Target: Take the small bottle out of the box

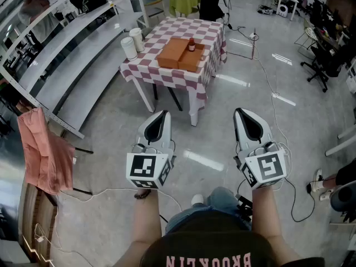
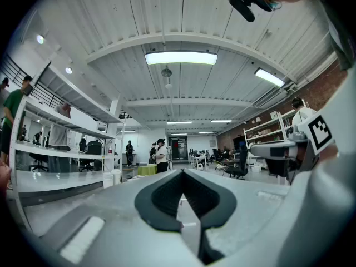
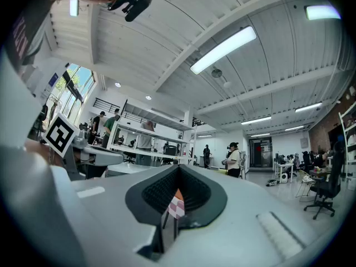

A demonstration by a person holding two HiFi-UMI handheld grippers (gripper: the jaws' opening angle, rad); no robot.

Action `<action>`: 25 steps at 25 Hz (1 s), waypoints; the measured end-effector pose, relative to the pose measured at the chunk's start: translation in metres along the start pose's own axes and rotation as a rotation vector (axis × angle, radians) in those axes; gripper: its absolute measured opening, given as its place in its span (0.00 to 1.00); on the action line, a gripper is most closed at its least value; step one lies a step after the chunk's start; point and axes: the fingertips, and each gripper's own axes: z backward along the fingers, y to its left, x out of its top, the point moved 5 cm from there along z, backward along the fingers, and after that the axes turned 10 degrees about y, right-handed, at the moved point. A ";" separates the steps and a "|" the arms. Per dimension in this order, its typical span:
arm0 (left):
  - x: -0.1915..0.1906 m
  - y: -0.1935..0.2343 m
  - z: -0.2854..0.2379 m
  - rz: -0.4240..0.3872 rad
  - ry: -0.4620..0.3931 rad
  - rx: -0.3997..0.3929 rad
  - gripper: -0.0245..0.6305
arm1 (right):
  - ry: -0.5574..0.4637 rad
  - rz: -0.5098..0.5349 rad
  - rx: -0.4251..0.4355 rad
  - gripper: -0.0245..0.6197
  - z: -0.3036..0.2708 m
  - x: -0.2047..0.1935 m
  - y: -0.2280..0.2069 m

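Starting from the left: two white cups (image 1: 132,43) sit on the left end of the checkered counter (image 1: 167,74), well apart from the brown box (image 1: 173,53) in the middle. My left tool (image 1: 161,117) has its jaws pressed together with nothing in them, and it's hanging out over bare floor. The small bottle (image 1: 191,44) stands upright with its red cap up, at the right half of the box. It's tiny from here, so I honestly can't say whether it's down inside or just at the far edge. My right tool (image 1: 242,113) is pinched closed and empty too. The bottle is straight ahead and well away from both tools, sitting between their lines and a bit nearer the left one. So I'd say I need to walk up first, then open up and grab around the neck from above.
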 end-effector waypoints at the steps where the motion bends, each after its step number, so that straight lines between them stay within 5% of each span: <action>1: -0.001 0.002 0.000 0.001 0.000 0.002 0.04 | 0.003 -0.001 -0.001 0.04 -0.001 -0.001 0.001; 13: 0.001 -0.005 -0.044 0.003 0.004 -0.010 0.04 | 0.000 -0.055 0.024 0.04 -0.024 -0.014 -0.036; 25: 0.013 0.007 -0.198 0.081 0.003 0.022 0.04 | -0.036 -0.086 0.062 0.04 -0.131 -0.026 -0.158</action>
